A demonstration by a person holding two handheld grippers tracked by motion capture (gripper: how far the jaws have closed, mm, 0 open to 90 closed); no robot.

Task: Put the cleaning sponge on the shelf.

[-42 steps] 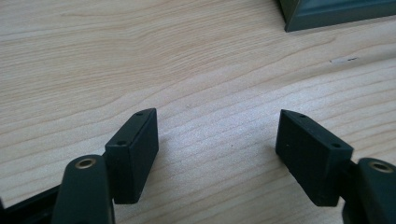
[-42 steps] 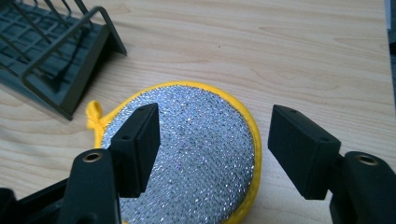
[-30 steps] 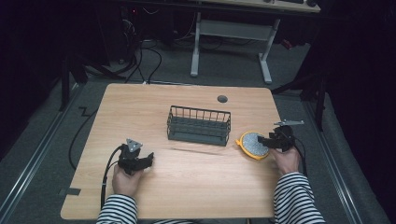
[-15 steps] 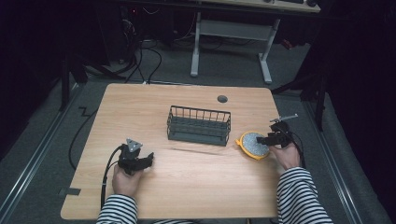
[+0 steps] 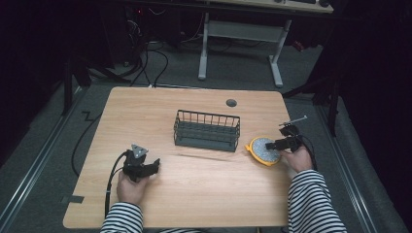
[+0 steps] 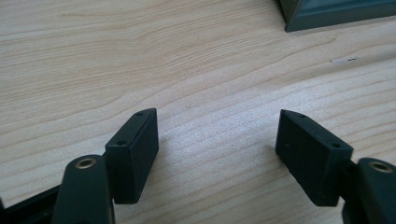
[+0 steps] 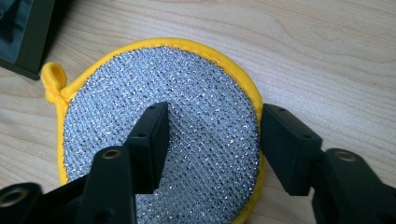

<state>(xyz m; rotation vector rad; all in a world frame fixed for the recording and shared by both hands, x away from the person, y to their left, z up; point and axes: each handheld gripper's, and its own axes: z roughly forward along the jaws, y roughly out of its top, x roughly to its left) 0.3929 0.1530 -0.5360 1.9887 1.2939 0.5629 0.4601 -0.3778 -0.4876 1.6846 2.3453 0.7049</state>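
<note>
A dim room with dark flooring surrounds a light wooden table (image 5: 204, 194). A dark wire basket (image 5: 207, 130) stands near its centre. At roughly 3 o'clock from the basket, just beside it, lies a round silver scouring pad (image 7: 163, 135) with a yellow rim and loop. The right gripper (image 7: 212, 140) is over the pad; its jaws have just been closing and straddle the pad's right portion, one over the mesh, one at the rim, not yet pressing. The left gripper (image 6: 217, 149), at 7 o'clock from the basket, rests with jaws spread over bare wood.
</note>
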